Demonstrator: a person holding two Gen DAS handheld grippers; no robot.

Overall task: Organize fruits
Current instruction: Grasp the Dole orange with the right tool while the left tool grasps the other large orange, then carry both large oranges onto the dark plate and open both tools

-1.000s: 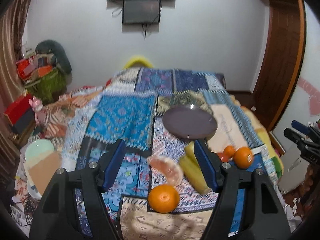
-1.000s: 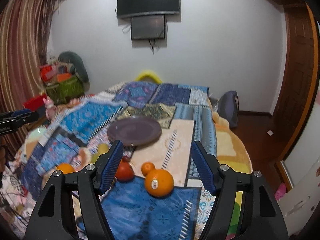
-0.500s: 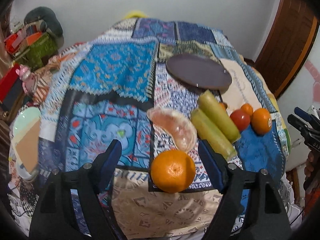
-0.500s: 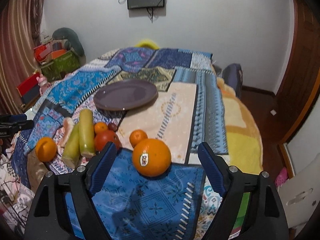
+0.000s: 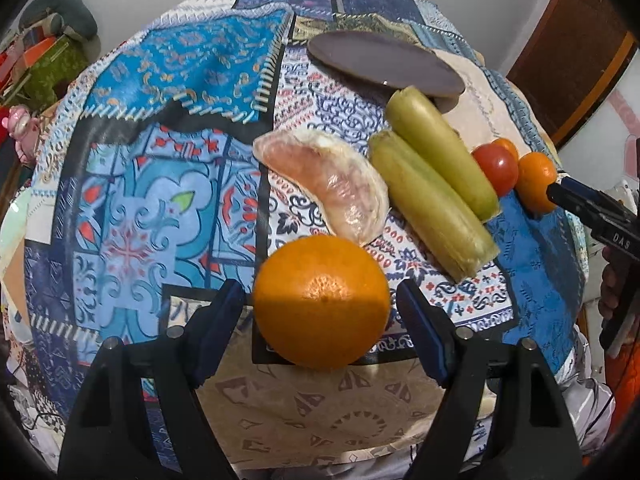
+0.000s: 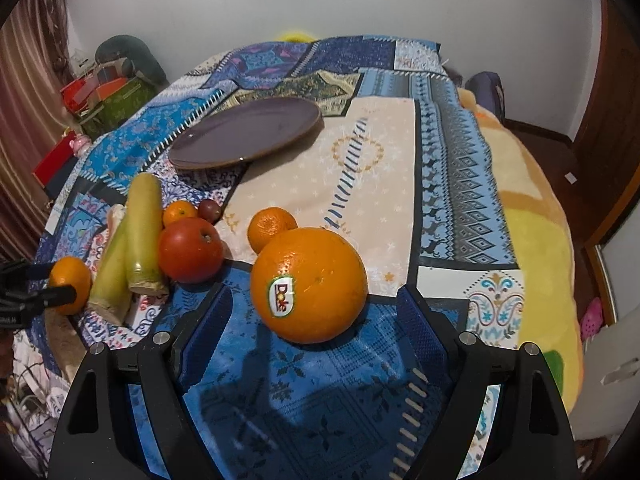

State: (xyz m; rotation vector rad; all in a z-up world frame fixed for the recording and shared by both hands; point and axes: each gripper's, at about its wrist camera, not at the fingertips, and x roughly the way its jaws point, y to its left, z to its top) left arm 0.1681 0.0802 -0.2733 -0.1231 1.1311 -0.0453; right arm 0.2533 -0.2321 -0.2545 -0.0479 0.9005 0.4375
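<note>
In the left wrist view my left gripper [image 5: 320, 316] is open around an orange [image 5: 322, 300] lying on the patchwork bedspread [image 5: 160, 200], the fingers just beside it. Behind it lie a pomelo wedge [image 5: 328, 184], two green stalks [image 5: 432, 184], a tomato [image 5: 496, 168] and an orange [image 5: 536, 182]. In the right wrist view my right gripper [image 6: 312, 320] is open around a stickered orange [image 6: 310, 284]. A tomato [image 6: 190, 250], small mandarins [image 6: 272, 228] and the dark empty plate [image 6: 248, 132] lie beyond.
The bed's right edge drops to a yellow blanket [image 6: 532, 220] and wooden floor. Boxes and clutter [image 6: 104, 96] stand at the far left by the curtain. A white chair [image 6: 608, 380] sits at the lower right.
Both grippers have moved down and forward toward the bed. Each now has its orange between the open fingers, where before the oranges lay ahead of them.
</note>
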